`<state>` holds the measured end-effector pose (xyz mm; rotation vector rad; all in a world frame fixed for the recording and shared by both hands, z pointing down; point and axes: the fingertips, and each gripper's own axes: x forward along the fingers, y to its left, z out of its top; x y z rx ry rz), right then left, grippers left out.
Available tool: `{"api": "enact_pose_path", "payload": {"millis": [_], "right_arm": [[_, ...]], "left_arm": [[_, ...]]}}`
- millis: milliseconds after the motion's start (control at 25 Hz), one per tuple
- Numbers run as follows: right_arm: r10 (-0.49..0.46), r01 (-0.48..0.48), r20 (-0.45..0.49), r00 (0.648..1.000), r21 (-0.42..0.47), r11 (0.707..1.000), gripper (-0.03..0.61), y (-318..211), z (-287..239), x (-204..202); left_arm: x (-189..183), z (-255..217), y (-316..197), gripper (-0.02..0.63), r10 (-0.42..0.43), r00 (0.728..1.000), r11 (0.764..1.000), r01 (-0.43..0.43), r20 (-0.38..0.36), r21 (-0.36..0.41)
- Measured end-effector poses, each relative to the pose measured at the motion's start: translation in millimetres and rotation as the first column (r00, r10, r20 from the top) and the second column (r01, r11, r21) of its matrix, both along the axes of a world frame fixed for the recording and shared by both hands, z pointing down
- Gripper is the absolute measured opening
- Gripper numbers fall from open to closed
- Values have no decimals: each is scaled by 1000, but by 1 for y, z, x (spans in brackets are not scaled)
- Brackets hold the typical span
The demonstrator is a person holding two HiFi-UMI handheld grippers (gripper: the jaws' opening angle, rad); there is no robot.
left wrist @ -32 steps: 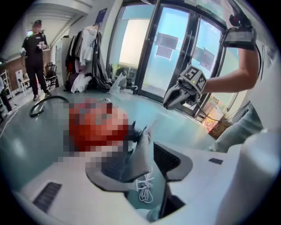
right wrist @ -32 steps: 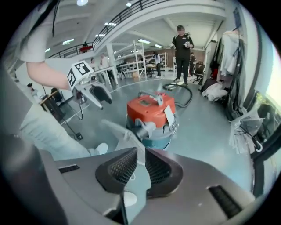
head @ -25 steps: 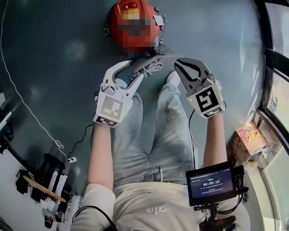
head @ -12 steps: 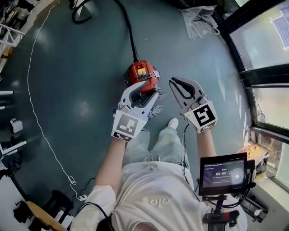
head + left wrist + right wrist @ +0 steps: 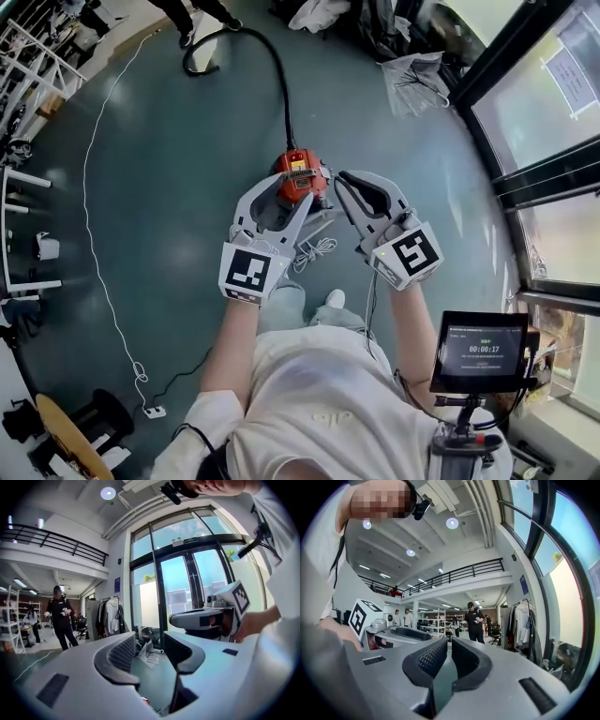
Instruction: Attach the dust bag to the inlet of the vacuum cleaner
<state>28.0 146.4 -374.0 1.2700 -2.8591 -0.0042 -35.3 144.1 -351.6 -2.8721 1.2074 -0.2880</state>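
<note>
In the head view a red vacuum cleaner (image 5: 298, 174) stands on the dark green floor, and its black hose (image 5: 276, 66) runs off toward the top. A loose white cord (image 5: 315, 251) lies just in front of it. Both grippers are held high above the floor and pointing about level. My left gripper (image 5: 284, 194) is open with nothing between its fingers (image 5: 123, 653). My right gripper (image 5: 340, 180) is shut to a thin slit and holds nothing (image 5: 446, 660). I see no dust bag that I can name for sure.
A crumpled pale bag (image 5: 413, 71) lies by the glass doors (image 5: 187, 592). A person in black (image 5: 475, 620) stands among shelves, with a clothes rack (image 5: 526, 623) near. A thin white cable (image 5: 91, 246) crosses the floor to a power strip (image 5: 152, 411). A small monitor (image 5: 482, 351) hangs at my right.
Both grippers have risen a long way and levelled out. The head view has climbed with them, so the vacuum cleaner looks smaller and lower. Jaws unchanged.
</note>
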Motion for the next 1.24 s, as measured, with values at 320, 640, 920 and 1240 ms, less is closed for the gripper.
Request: {"api": "enact_pose_path", "payload": {"millis": [320,640,920,1240], "right_arm": [[77,-75,-18,997,88,993,34,52,-45,-9],[113,-106,-42,993,153,983,34,91,-82,-45],[125,-118,-49,991,124,985,34,88,-77,-48],[124,-115,-56,991,141,983,34,83,-79,-44]], "left_arm": [[-9,-43,50,190,28,998,999,-26,-57,38],[-41,-91,85,27,68,991,992,-55,-114,112],[-35,-91,81,6,115,985,991,-104,-132,83],[-36,-93,81,6,113,986,992,-104,-126,73]]}}
